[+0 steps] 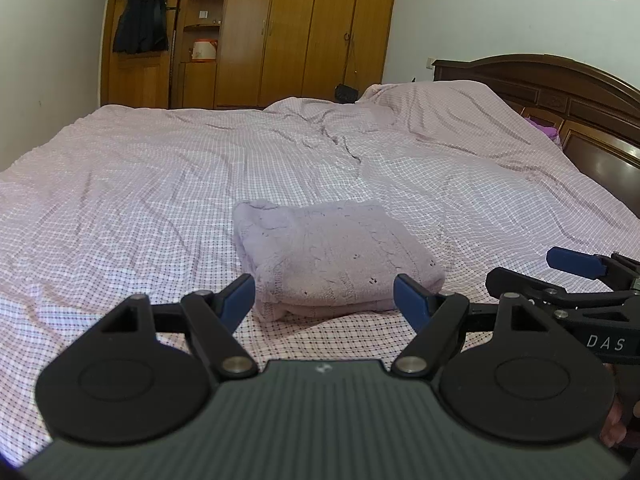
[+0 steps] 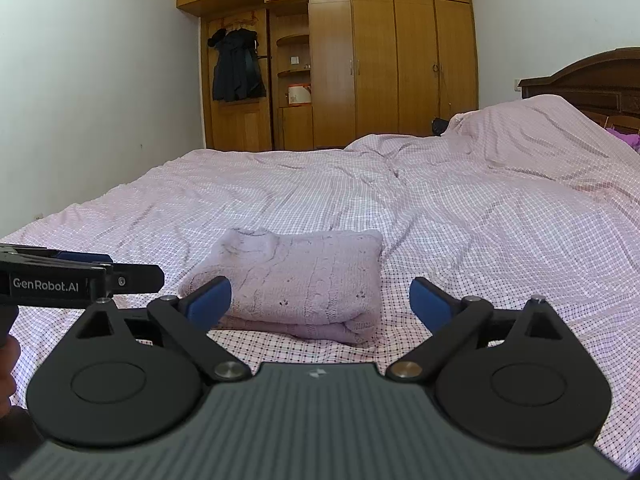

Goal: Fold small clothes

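Observation:
A folded lilac knit sweater (image 1: 336, 252) (image 2: 296, 272) lies as a neat bundle on the pink checked bed sheet (image 1: 120, 200) (image 2: 500, 240). My left gripper (image 1: 324, 300) hovers just in front of its near edge, jaws open, blue pads (image 1: 240, 298) clear of the knit. My right gripper (image 2: 320, 300) faces the same bundle from slightly further right. Its jaws are opening wide and its pads (image 2: 210, 298) press on nothing. Each gripper shows at the edge of the other's view: the right gripper (image 1: 536, 270), the left gripper (image 2: 120, 266).
Rumpled bedding rises over pillows (image 1: 440, 108) at the far right, before a dark wooden headboard (image 1: 560, 84). A wooden wardrobe (image 2: 380, 60) with a dark coat (image 2: 236, 68) hanging on it stands beyond the bed. A hand (image 1: 612, 428) shows at the lower right.

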